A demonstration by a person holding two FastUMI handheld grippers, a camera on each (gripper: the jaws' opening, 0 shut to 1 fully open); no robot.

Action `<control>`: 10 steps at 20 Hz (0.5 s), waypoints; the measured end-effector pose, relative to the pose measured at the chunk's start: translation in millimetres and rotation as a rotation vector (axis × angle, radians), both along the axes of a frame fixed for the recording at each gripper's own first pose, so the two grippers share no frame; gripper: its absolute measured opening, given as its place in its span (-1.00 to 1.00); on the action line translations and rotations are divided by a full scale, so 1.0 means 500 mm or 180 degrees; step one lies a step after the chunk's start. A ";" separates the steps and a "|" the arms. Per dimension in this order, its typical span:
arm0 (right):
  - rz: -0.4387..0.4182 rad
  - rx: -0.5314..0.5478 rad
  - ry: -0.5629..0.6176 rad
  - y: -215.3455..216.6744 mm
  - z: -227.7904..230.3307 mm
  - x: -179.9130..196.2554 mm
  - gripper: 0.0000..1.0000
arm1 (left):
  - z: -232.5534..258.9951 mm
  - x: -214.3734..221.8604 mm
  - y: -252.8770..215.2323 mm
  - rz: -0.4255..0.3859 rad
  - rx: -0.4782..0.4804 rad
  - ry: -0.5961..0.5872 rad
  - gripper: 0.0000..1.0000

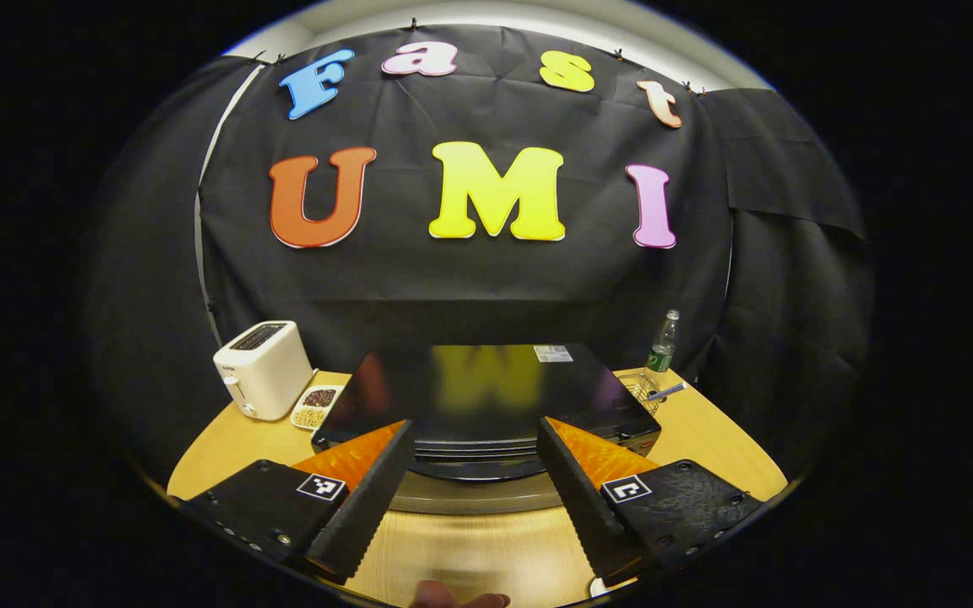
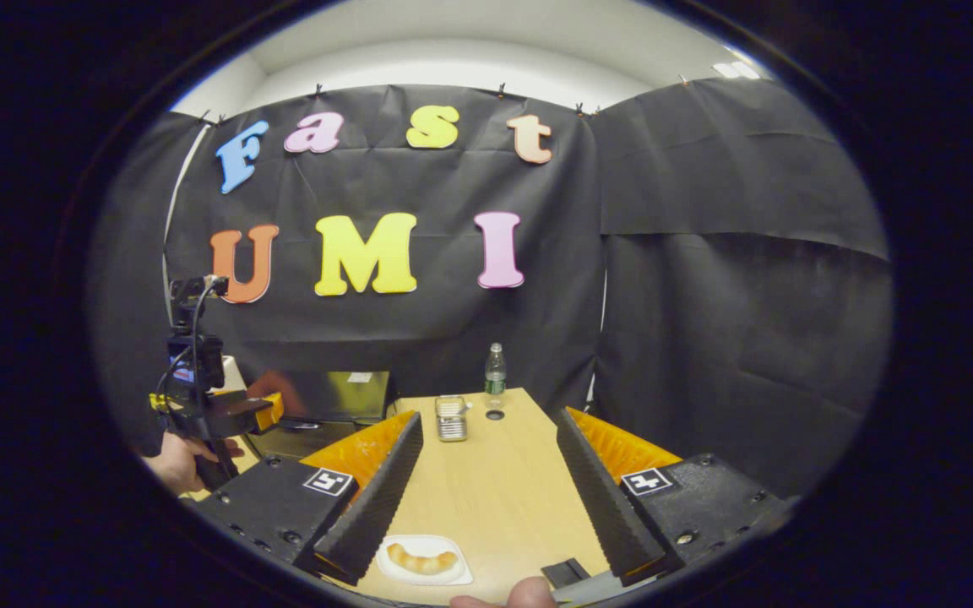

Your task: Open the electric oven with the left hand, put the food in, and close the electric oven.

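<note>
On the wooden table (image 1: 706, 431), straight ahead in the left gripper view: black electric oven (image 1: 486, 397), glossy top, door still closed. Left gripper (image 1: 474, 481) spread wide just before the oven front, holding nothing. White toaster (image 1: 263, 367) to the oven's left, small split dish of grains (image 1: 316, 407) just beside it; green-labelled bottle (image 1: 662, 346) and wire basket (image 1: 647, 390) to its right.

Over in the right gripper view: right gripper (image 2: 486, 498) also wide apart, empty, hovering above the tabletop. Food, a golden pastry (image 2: 421, 559), lying on a white plate (image 2: 453, 576) near the bottom edge between the fingers. Left gripper (image 2: 271, 411) seen far left, a hand (image 2: 176, 460) around its handle, near the oven (image 2: 343, 395).
</note>
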State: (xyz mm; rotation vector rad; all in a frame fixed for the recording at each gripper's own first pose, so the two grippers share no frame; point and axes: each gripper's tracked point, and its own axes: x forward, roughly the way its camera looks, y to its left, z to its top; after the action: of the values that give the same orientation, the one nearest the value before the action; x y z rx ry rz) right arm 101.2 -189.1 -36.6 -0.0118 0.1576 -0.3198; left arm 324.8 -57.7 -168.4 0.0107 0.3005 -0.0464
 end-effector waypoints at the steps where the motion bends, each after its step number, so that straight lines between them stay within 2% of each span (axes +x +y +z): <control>1: -0.0009 0.0006 0.0033 -0.003 -0.007 0.006 0.99 | -0.013 0.012 -0.005 0.0001 0.0000 0.0032 0.89; 7: 0.0010 0.0010 0.0144 0.001 -0.025 0.021 1.00 | -0.082 0.041 0.003 0.0086 0.0098 0.0226 0.89; 10: 0.0024 0.0026 0.0159 0.008 -0.028 0.020 1.00 | -0.081 0.041 -0.002 0.0036 0.0194 0.0125 0.92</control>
State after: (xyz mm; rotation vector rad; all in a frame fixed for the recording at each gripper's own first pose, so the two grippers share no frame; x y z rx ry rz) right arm 111.1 -185.2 -50.8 -0.0121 0.2083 -0.3115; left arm 345.2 -58.6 -209.1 0.0685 0.3412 -0.0263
